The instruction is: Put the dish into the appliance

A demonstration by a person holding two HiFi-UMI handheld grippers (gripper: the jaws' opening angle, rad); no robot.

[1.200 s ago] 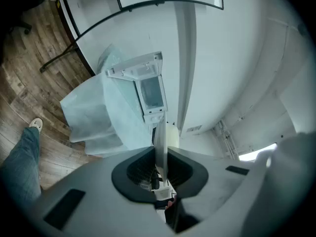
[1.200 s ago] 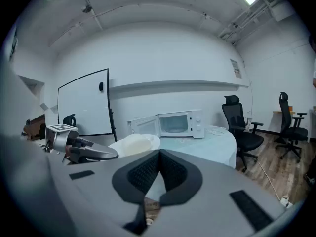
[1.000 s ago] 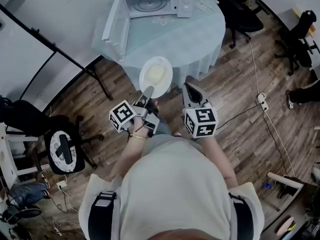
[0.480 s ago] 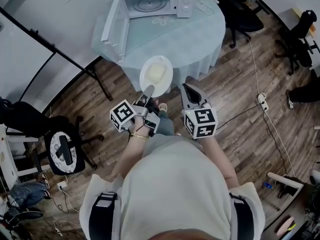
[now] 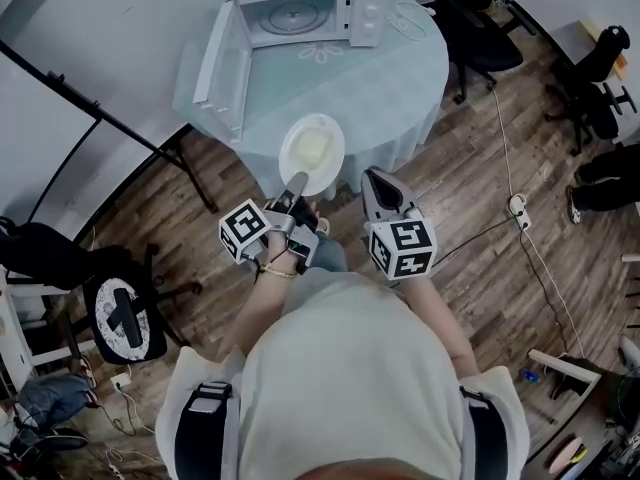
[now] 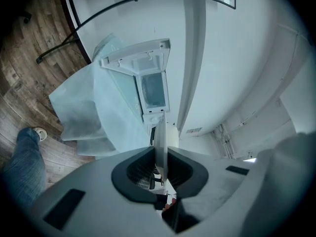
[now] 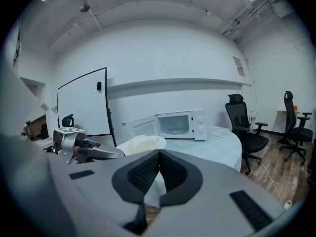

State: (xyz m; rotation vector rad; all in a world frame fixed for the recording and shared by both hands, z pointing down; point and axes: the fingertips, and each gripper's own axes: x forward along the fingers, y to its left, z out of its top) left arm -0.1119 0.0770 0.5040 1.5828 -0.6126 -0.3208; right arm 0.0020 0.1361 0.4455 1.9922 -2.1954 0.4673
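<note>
Carry step: left gripper [image 5: 297, 182] clamped on dish [image 5: 312, 151] rim, well short of microwave [image 5: 300, 13], door [image 5: 222, 68] open; right gripper [image 5: 378, 181] closed, empty. Next likely: advance, slide dish into microwave cavity

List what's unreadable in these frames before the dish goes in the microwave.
- Dish contents: the dish, held in the left gripper, shows only a pale patch in the head view, too small to identify. The left gripper view sees it edge-on.
- Microwave dial markings: too small in every view.
- Table legs: hidden by the tablecloth in all views.
- Dish's lower part in the right gripper view: blocked by that gripper's own body.
</note>
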